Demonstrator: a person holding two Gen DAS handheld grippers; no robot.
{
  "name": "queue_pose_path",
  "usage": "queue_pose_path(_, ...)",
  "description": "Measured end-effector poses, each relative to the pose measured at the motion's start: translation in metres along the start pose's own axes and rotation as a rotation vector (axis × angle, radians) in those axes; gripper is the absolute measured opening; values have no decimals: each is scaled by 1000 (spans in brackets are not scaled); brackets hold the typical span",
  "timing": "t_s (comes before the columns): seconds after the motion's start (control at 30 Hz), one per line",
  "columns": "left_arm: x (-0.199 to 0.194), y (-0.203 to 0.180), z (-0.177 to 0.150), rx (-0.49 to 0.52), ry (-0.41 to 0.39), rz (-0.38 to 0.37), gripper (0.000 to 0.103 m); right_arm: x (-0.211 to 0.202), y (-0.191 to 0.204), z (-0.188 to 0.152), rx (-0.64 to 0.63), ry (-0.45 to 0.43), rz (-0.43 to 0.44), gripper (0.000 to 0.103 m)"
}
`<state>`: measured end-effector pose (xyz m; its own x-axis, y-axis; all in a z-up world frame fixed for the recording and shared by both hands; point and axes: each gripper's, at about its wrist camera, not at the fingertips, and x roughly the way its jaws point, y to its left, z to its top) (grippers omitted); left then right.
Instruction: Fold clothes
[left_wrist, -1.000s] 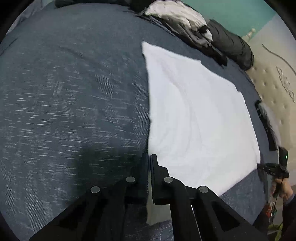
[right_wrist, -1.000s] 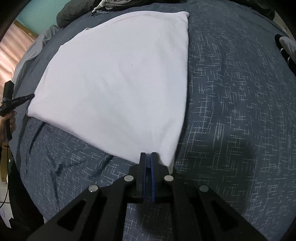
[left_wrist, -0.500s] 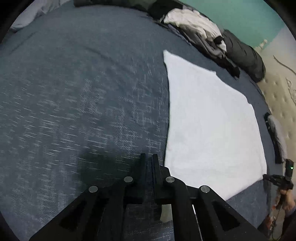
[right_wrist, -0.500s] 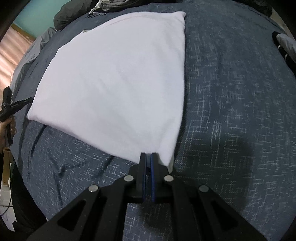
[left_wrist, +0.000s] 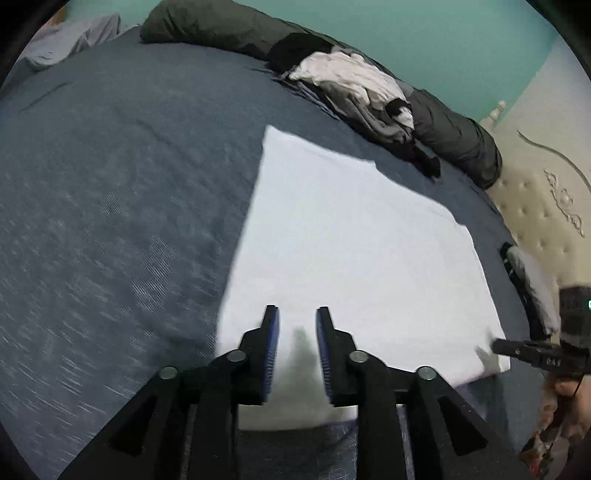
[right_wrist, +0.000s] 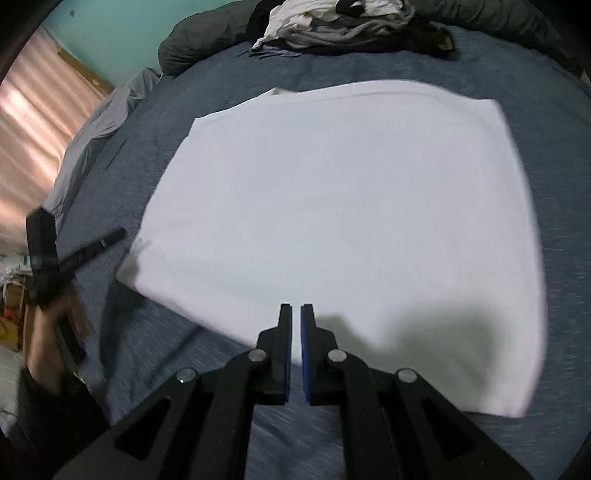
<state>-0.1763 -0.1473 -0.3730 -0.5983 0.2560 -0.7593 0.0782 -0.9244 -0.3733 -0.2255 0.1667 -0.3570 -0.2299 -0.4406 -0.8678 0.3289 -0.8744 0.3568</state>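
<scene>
Left wrist view: left gripper (left_wrist: 297, 314) hangs over the near edge of a flat white folded cloth garment (left_wrist: 354, 258); jaws part-open & opening, nothing between them. Garment lies on the dark blue-grey woven bedspread (left_wrist: 110, 206), spreading ahead & to the right of the claw, long axis running away from it toward the far right. Beyond its far edge: heap of white, grey & black crumpled clothes (left_wrist: 354, 92) against a dark rolled duvet (left_wrist: 458, 140). Far right, right gripper (left_wrist: 532, 350) by the garment's corner.

Right wrist view: right gripper (right_wrist: 295, 317) shut, empty, above garment's (right_wrist: 351, 221) near edge. Left gripper (right_wrist: 74, 258) left of cloth. No readable writing; frames blurred.
</scene>
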Motion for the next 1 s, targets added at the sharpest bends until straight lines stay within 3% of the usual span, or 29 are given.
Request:
queue_pose_path(0.27, 4, 5, -8, 54, 13, -11, 30, 32, 52, 5, 14, 17, -17, 4)
queue_pose_path(0.4, 1, 16, -9, 16, 15, -40, 31, 56, 63, -11, -34, 57, -122, 4)
queue_pose_path(0.63, -7, 17, -7, 20, 0, -69, 32, 61, 68, -21, -28, 9, -188, 4)
queue_pose_path(1.0, -14, 28, -6, -18, -15, -97, 36, 55, 70, -41, 21, 75, -193, 4)
